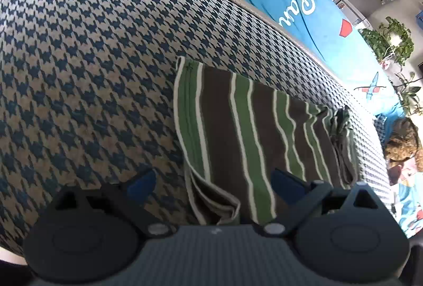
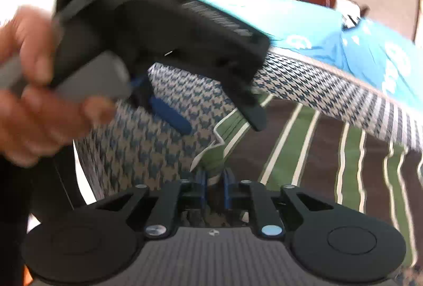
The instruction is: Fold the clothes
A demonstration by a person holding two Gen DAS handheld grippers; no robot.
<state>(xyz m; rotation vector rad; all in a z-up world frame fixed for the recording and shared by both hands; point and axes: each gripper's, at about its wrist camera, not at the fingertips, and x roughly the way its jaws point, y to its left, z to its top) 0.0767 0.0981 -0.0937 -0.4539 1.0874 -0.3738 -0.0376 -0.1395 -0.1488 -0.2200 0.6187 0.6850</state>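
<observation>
Pinching striped garment's point(image 2: 304, 153) corner in right gripper point(image 2: 215, 180) – left gripper point(image 1: 211, 184) hovering spread, empty; keeping edges aligned over houndstooth cloth point(image 1: 87, 61).

The left hand-held gripper point(image 1: 211, 183) has its two blue-tipped fingers point(image 1: 141, 184) spread wide apart, with nothing held between them. It points down and forward. In the right wrist view it shows from the side, tilted, with a bare hand point(image 2: 29, 90) wrapped around its grey handle. The right hand-held gripper point(image 2: 215, 177) has its blue fingers point(image 2: 202, 180) pressed close together, pinching a bit of cloth. That view is blurry.
</observation>
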